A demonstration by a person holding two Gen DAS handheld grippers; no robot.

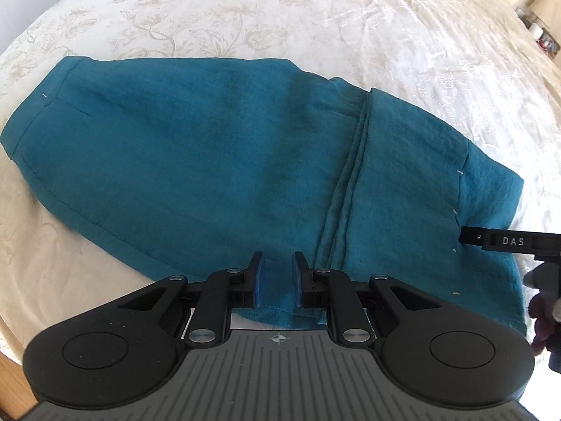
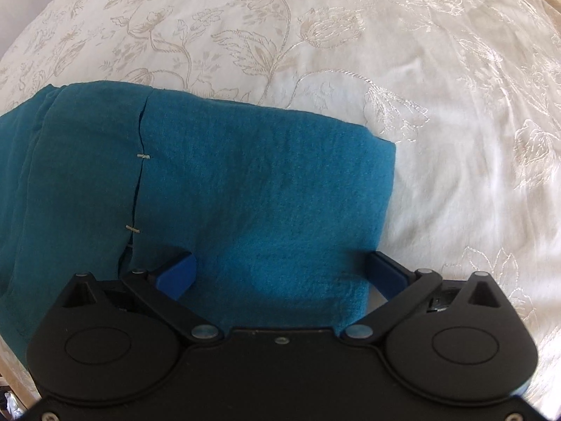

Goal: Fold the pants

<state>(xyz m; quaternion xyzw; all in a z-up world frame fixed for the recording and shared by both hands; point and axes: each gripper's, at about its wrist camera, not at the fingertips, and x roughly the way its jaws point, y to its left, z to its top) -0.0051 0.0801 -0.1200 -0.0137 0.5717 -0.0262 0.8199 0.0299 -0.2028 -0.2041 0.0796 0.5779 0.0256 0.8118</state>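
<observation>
Teal pants lie folded on a cream embroidered bedspread, with one end folded over on the right. My left gripper hovers over the near edge of the pants, its blue pads a small gap apart with nothing pinched between them. My right gripper is wide open over the right end of the pants, its fingers straddling the cloth. The right gripper's black finger also shows in the left wrist view, over the folded end.
The bedspread stretches beyond and to the right of the pants. A wooden edge shows at lower left. Small cluttered items sit far right beyond the bed.
</observation>
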